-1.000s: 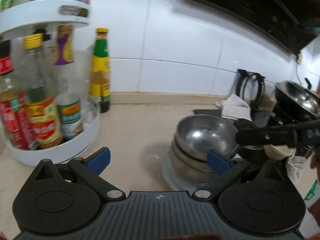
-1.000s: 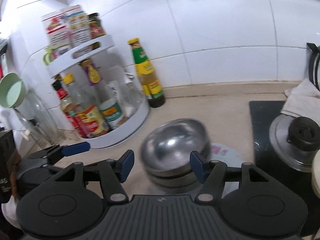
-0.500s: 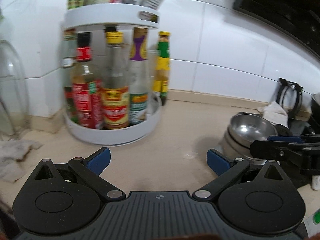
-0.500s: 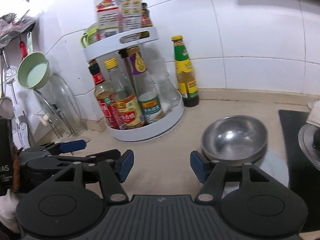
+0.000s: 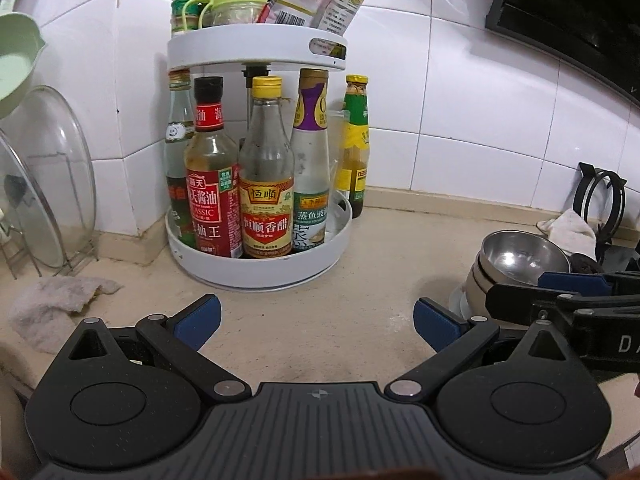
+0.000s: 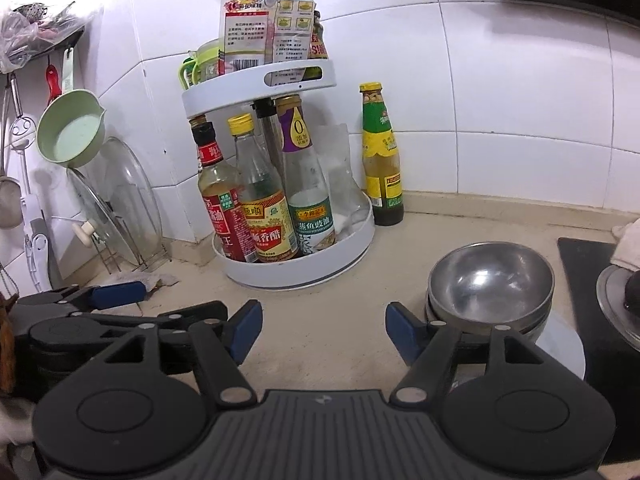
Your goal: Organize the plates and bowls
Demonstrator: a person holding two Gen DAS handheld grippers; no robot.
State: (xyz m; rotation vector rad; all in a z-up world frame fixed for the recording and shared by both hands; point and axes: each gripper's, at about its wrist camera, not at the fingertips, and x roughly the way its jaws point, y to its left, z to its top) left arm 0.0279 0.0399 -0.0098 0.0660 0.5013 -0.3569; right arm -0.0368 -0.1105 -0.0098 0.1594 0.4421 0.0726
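Bowls (image 6: 491, 286) nested on plate (image 6: 566, 350), just beyond right gripper's (image 6: 324, 330) right fingertip (image 6: 402, 330) – stacked to save counter, my read | count: 3 steel bowls by rims, 1 plate | both grippers spread wide, empty | left gripper (image 5: 317, 320) well apart, faces bottle rack (image 5: 260, 256)
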